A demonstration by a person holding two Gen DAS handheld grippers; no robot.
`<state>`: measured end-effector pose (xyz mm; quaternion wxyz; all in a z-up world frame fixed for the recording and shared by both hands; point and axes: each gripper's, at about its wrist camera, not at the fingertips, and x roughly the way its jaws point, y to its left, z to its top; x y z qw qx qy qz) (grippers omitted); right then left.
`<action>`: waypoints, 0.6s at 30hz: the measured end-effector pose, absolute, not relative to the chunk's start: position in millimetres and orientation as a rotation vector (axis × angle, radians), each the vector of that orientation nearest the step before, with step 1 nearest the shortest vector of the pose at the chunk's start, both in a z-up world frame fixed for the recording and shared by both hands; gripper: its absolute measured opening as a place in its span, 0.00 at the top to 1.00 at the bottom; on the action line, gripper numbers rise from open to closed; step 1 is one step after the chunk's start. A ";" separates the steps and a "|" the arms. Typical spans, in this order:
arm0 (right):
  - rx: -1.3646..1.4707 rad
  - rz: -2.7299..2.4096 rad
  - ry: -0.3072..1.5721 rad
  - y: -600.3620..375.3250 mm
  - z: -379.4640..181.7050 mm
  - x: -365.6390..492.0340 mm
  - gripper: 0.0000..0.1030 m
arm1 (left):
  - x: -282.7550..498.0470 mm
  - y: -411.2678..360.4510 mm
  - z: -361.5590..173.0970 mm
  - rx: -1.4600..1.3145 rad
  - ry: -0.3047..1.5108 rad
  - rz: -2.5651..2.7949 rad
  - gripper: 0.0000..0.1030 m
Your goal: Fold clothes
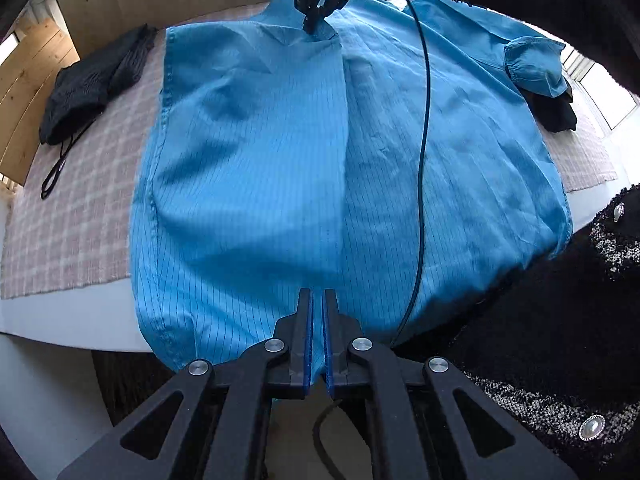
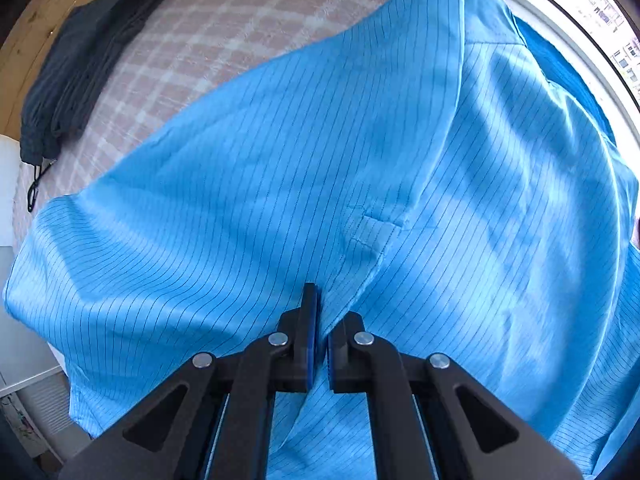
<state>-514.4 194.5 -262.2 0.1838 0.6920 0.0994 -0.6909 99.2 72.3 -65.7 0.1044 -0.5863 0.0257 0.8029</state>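
The blue shirt [image 1: 280, 168] lies spread on the checked cloth [image 1: 80, 208]. The left tongs [image 1: 318, 300] pinch its near hem. The right tongs [image 2: 320, 304] clamp its far collar edge; fabric hides one fingertip. Beyond, left, dark clothes [image 1: 88, 84] lie bunched.
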 end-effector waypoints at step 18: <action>1.743 -2.057 0.361 199.8 -219.9 -500.4 0.98 | 131.5 -31.1 -89.8 -1.795 -0.199 2.635 0.75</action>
